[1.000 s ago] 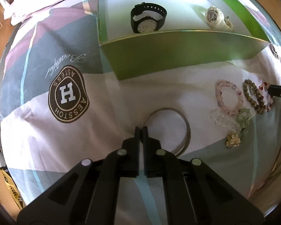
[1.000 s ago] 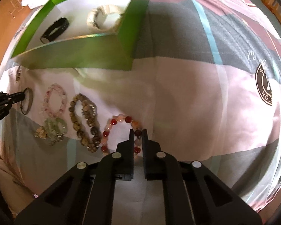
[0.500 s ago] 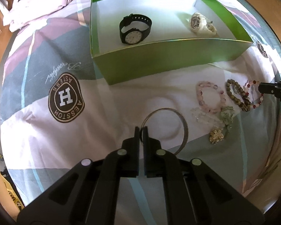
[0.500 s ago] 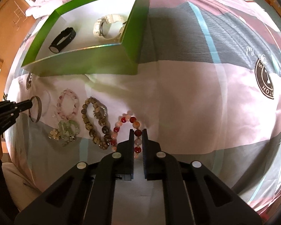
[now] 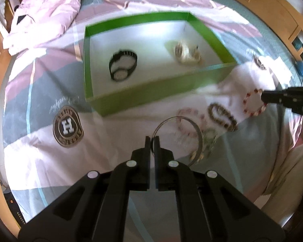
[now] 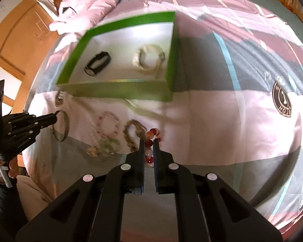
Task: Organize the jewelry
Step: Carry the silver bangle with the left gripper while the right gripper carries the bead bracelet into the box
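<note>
1. My left gripper (image 5: 152, 141) pinches the bangle (image 5: 194, 129) by its rim, above the bedspread (image 5: 40, 157)
2. My right gripper (image 6: 149, 143) clamps the red bracelet (image 6: 149, 134) (box (image 6: 119, 91) lies ahead)

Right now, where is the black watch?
In the left wrist view, the black watch lies inside the green box, on its left side, with the white watch to its right.
</note>
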A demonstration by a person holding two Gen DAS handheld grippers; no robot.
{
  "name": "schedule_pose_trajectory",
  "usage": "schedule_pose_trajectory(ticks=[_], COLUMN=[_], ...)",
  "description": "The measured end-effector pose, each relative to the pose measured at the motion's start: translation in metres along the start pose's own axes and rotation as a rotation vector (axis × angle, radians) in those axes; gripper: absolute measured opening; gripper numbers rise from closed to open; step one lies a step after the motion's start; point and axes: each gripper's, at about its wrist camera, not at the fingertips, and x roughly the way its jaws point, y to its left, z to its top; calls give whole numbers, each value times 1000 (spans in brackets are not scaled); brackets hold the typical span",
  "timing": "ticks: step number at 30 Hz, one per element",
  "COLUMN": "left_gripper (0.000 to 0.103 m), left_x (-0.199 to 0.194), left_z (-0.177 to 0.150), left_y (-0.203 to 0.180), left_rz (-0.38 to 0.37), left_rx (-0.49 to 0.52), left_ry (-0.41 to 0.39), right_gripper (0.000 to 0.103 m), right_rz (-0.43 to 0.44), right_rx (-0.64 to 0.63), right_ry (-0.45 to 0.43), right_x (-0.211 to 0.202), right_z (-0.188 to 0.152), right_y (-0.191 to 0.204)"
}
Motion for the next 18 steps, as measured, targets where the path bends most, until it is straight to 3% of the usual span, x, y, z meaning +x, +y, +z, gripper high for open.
schedule_pose_trajectory(ticks=[7,13,18], left_gripper=[2,2,2], left_x=[-17,-20,-11], left_z=[30,64,91], left_y=[4,16,29], left_rz=[-8,17,57], left_rx=[-35,-56,-65], left_ry=[-60,-74,-81], right_gripper=[8,7,7], right_rz=[19,-8,-12], right_rx=[-33,-95,-55], right_ry=[-85,-69,-85], right_x=[-23,-17,-8], right_z=[20,58,94], right_y=[26,45,40])
